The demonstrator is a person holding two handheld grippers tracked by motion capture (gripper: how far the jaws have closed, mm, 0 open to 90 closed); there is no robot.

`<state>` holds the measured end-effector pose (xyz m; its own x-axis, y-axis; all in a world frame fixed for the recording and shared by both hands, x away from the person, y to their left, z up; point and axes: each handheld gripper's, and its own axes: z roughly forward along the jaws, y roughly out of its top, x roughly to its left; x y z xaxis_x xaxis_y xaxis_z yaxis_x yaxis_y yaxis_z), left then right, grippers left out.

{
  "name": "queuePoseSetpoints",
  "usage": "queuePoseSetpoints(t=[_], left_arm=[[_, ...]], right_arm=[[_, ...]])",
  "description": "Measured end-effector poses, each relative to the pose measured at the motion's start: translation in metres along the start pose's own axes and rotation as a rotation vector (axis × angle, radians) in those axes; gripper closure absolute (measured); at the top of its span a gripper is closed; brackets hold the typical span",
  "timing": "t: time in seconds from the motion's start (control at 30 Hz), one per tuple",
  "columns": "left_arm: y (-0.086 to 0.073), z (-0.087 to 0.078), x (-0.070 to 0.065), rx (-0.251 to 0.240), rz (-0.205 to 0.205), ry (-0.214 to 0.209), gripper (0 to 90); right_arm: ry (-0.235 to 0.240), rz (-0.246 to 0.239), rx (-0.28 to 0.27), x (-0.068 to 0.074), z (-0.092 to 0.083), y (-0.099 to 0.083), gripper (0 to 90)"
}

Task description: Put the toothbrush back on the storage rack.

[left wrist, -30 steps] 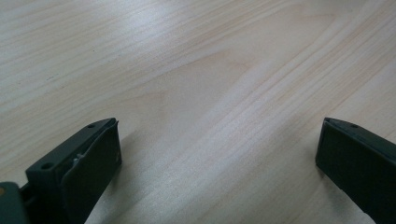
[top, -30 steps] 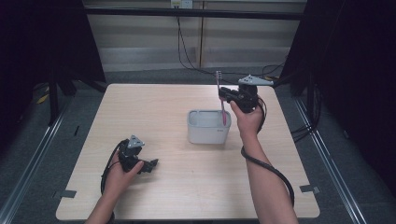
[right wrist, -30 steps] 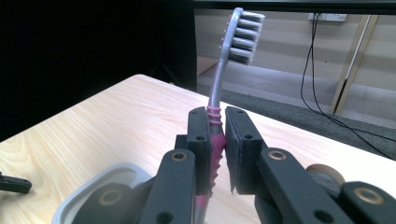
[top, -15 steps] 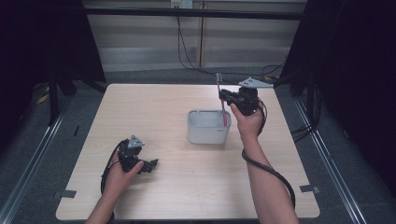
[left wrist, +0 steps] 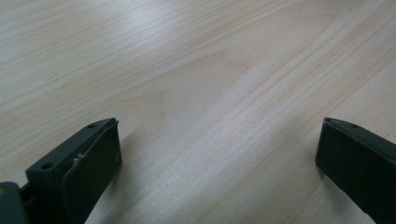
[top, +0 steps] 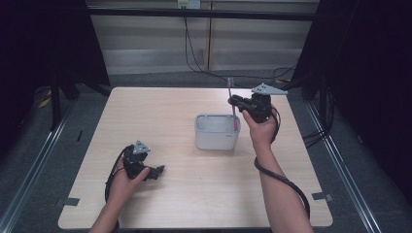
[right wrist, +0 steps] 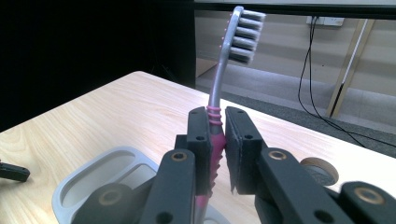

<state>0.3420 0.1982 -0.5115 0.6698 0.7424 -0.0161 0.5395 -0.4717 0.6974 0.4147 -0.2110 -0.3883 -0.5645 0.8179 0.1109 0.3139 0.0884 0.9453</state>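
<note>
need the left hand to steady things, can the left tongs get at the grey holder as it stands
Probably yes. The left tongs rest open on the table, and bare wood lies between them and the holder. The right tongs grip the toothbrush over its right end, so the near left side is free.

The wooden table (top: 184,111) lay bare across its far left and its near right, free for a hand to pass. Near the middle stood the grey holder (top: 217,131), the one obstacle, with the toothbrush (top: 233,107) upright over its right end. A tape roll (right wrist: 320,170) lay beyond it.
</note>
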Motion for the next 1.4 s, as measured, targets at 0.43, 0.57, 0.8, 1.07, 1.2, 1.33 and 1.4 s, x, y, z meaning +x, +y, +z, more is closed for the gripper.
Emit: queuePoseSetpoints(t=[0.43,0.57,0.8,1.07,1.2,1.33,1.4], left_arm=[[0.000,0.000,0.000,0.000,0.000,-0.001,0.0],[0.000,0.000,0.000,-0.001,0.000,-0.001,0.0],[0.000,0.000,0.000,-0.001,0.000,-0.001,0.0],[0.000,0.000,0.000,-0.002,0.000,0.000,0.0],[0.000,0.000,0.000,-0.002,0.000,-0.001,0.0],[0.000,0.000,0.000,-0.002,0.000,0.000,0.0],[0.000,0.000,0.000,-0.002,0.000,-0.001,0.0]], right_arm=[[0.001,-0.013,-0.006,0.000,-0.004,-0.004,81.0],[0.006,-0.020,-0.009,0.001,-0.006,-0.004,81.0],[0.007,-0.028,-0.013,0.002,-0.009,-0.006,81.0],[0.006,-0.027,-0.008,0.002,-0.011,-0.012,81.0],[0.002,-0.023,-0.008,0.002,-0.013,-0.014,81.0],[0.004,-0.028,-0.005,0.002,-0.015,-0.017,81.0],[0.006,-0.025,-0.005,0.002,-0.017,-0.018,81.0]])
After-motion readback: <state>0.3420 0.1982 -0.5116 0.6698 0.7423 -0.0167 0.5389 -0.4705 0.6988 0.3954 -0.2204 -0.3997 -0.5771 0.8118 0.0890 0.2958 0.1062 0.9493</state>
